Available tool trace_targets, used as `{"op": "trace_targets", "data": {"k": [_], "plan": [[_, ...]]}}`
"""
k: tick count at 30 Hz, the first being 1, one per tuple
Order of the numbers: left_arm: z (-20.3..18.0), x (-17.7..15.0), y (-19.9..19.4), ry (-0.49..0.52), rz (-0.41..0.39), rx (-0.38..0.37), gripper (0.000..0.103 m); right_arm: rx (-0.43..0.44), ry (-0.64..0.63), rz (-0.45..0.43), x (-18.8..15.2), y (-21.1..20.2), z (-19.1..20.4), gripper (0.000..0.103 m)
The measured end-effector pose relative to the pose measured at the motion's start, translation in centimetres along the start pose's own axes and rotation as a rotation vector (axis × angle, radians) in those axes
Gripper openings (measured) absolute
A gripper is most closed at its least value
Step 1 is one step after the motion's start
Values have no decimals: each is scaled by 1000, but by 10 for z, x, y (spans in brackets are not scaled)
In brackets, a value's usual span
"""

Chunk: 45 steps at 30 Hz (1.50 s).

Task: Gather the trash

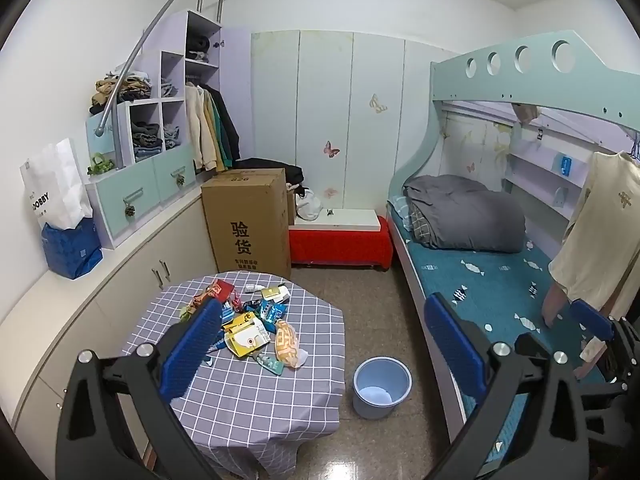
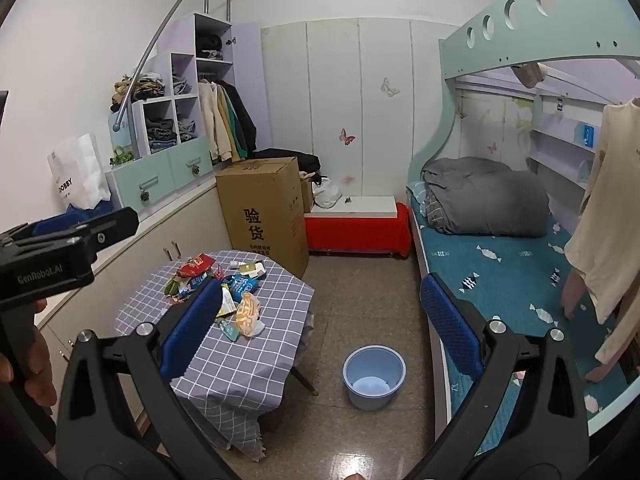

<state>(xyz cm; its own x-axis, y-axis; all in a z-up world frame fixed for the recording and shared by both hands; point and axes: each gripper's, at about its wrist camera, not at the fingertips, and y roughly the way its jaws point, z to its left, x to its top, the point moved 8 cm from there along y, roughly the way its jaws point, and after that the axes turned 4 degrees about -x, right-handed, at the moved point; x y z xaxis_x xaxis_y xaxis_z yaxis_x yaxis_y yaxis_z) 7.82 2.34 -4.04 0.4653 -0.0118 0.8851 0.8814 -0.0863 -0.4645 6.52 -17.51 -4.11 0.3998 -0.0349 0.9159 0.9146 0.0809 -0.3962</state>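
Left gripper (image 1: 324, 344), seen from its own wrist camera: the two blue-padded fingers (image 1: 192, 352) stand spread as wide as they go, with nothing between them and nothing touched. Right gripper (image 2: 320, 328): likewise fully spread and empty, its blue fingers (image 2: 450, 324) hanging in the air above the floor. In the right wrist view the left gripper's black body appears at the left edge, held by a hand (image 2: 28, 356).

Trash (image 1: 256, 320): a loose heap of crumpled snack wrappers and packets in red, blue, yellow, orange and white, lying on the small table (image 1: 256, 396), which is covered by a grey cloth with a white grid. The heap sits toward the table's far side, well apart from both grippers.

Bucket (image 1: 382, 386): a light blue round tub, upright and open, standing on the tiled floor just beside the table, between it and the bunk bed (image 1: 500, 288). A tall cardboard box (image 1: 248, 220) stands behind the table.
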Motion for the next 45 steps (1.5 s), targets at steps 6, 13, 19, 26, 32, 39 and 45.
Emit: {"op": "trace_targets", "data": {"k": [6,13,19,26,32,39,45], "plan": [[7,3,3,5,8,-5,99,-14,8,10,-3,6,6,97],[9,2,11,15,22,-21,99,-29,19,20,-5,10,13,97],[11,2,14,25,25,-30,99,-35,30,24,-6,12,15,97],[8,1,15,28,28,-35,99,-36,26,29,-6,12,16,97],[4,-2,15,17,31,-45,99,-41,13,30,-6,8,15,97],[-9,-9,15,-8,36,-53,99,-42,-16,42,-9,3,4,97],[-19,-15,14,-36,34,-40,99,-34,-52,52,-11,1,-5,97]]}}
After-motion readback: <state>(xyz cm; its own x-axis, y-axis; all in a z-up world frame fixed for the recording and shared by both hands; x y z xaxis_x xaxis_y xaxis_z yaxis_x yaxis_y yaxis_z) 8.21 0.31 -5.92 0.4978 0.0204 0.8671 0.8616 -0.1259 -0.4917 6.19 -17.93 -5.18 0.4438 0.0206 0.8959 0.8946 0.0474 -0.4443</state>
